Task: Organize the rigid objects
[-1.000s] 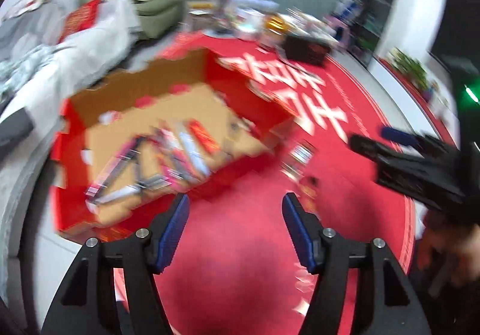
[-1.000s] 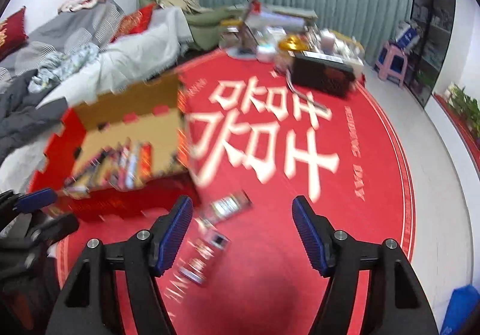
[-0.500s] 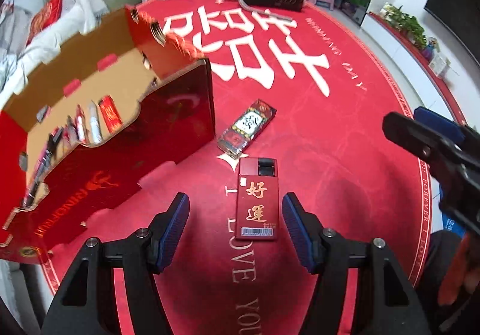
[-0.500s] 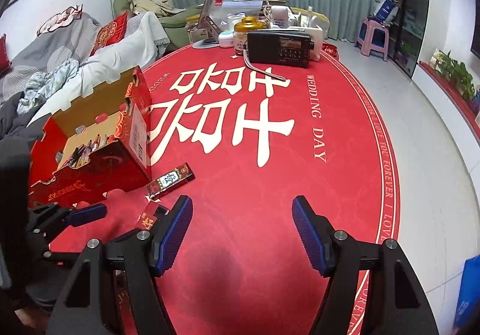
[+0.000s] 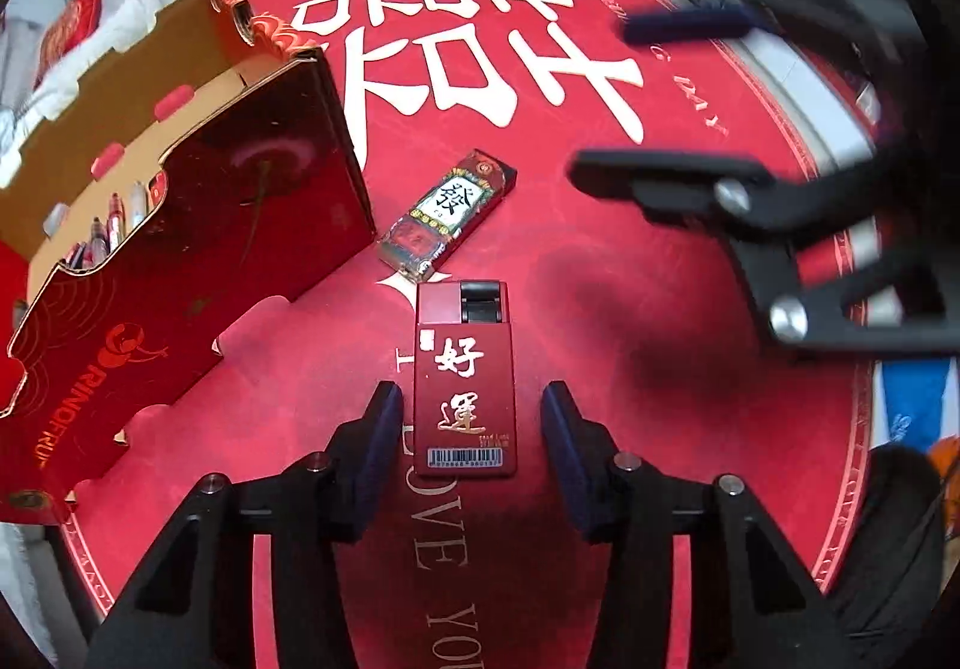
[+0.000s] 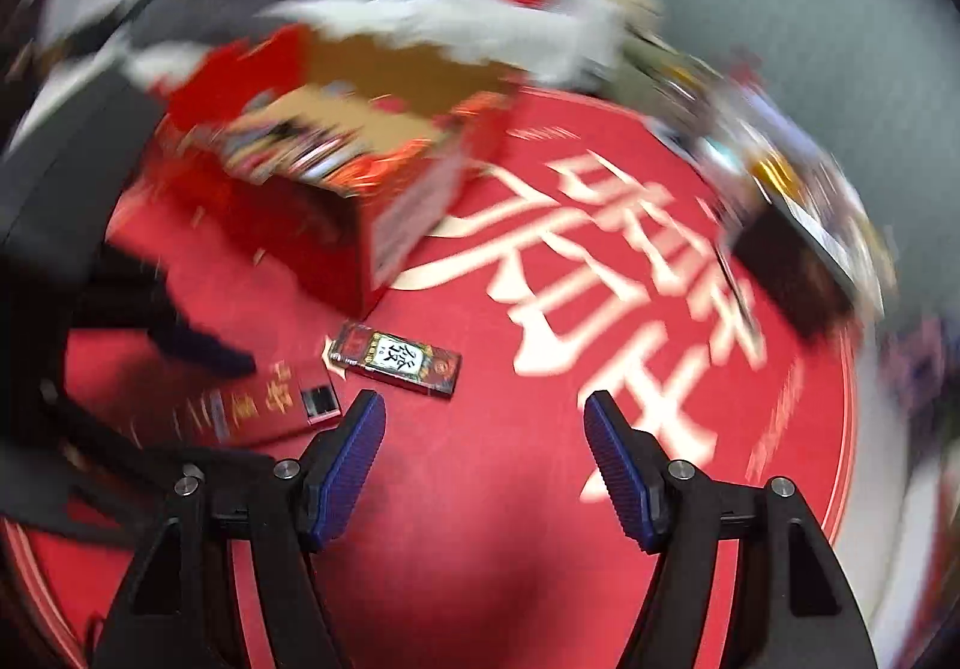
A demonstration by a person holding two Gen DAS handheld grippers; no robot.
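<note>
since the earlier frames the left gripper has been brought down and forward until the flat red lighter with gold characters is framed between its blue pads, where half a second ago it lay just ahead of them; the right wrist view has been rolled, so the mat's white characters are now seen tilted and blurred.

going left to right in the left wrist view: the red cardboard box is stood open at the left on the red round mat, with pens seen inside it. just right of the box's near corner the slim black-and-red lighter is laid diagonally, close to the top end of the red lighter. the left gripper is pointed steeply down at the mat, its jaws are closing, and the red lighter is lodged between them; a thin gap is kept on the left side and a wider one on the right, so nothing is gripped yet. at the right the other tool's black fingers are seen crossing the view, blurred.

in the right wrist view the box is seen upper left, the red lighter at lower left beside the left tool's dark finger, and the slim lighter just ahead of the right gripper. the right gripper is held spread wide over bare mat, with nothing between its pads.
</note>
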